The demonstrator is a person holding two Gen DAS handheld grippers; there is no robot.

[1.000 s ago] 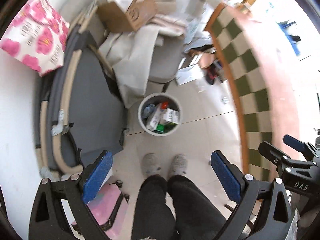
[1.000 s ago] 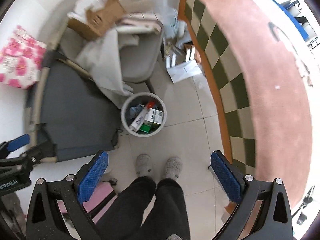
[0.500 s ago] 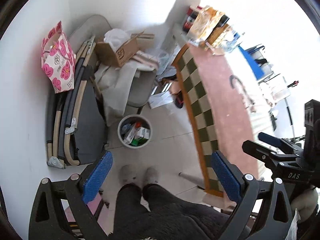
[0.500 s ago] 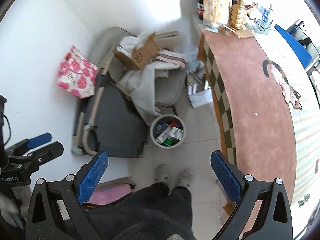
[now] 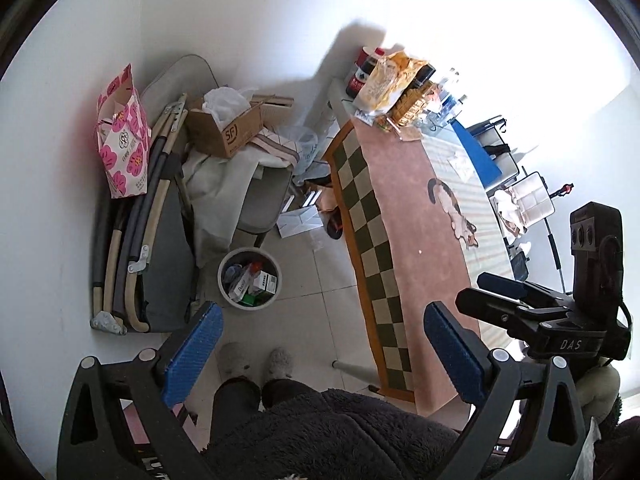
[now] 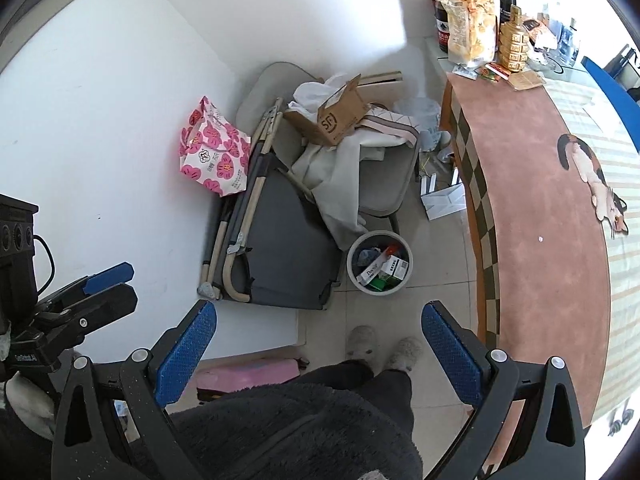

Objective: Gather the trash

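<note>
A round grey trash bin (image 5: 224, 280) stands on the tiled floor, holding boxes and wrappers; it also shows in the right wrist view (image 6: 354, 276). My left gripper (image 5: 320, 344) is open and empty, held high above the floor near the bin. My right gripper (image 6: 316, 340) is open and empty at about the same height. Each gripper shows in the other's view: the right one (image 5: 516, 300) at the right edge, the left one (image 6: 96, 284) at the left edge. Snack bags and bottles (image 6: 472, 20) stand at the table's far end.
A long table (image 5: 404, 220) with a brown checkered cloth runs along the right. A chair piled with cloth and a cardboard box (image 5: 228, 132), a folded cot (image 5: 160, 240) and a pink flowered bag (image 5: 124, 136) stand by the white wall. My slippered feet (image 5: 256, 364) are below.
Both grippers have risen well away from the bin, which now looks smaller. The table top and the items at its far end have come into view. Both stay open.
</note>
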